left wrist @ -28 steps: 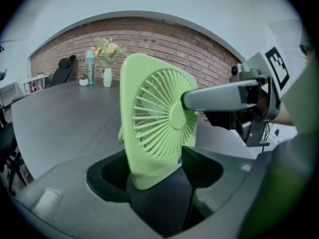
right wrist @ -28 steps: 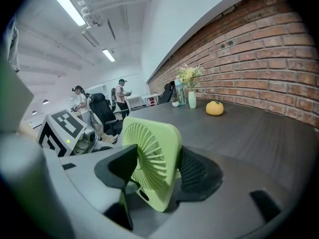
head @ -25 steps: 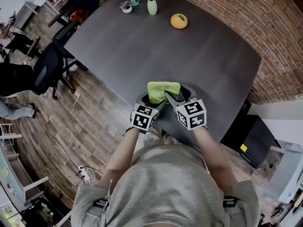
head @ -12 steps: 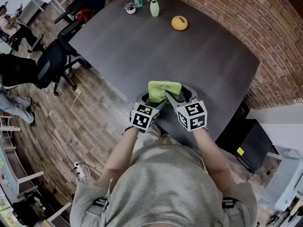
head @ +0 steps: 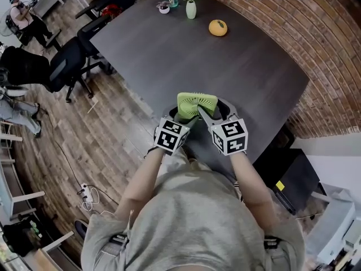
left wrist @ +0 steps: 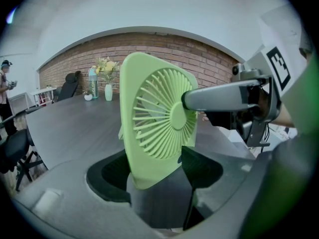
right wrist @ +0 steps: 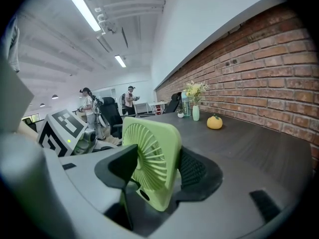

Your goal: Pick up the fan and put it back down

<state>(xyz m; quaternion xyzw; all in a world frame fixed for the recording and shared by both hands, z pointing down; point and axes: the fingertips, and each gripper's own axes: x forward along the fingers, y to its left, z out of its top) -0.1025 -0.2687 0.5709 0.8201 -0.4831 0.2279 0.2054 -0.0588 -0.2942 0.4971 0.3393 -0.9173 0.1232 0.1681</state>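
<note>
My left gripper (head: 184, 117) and right gripper (head: 206, 113) both have their jaws pressed on the green fan (head: 197, 104), holding it upright over the counter's (head: 169, 55) near edge. Far across the counter sit an orange fruit (head: 218, 27) and a white vase (head: 191, 10).

The head view looks steeply down from above the table (head: 237, 61). Each gripper view sits low and close behind its own jaws, facing across the tabletop toward the brick wall (right wrist: 259, 78). All three views share the fan (head: 197, 104).
</note>
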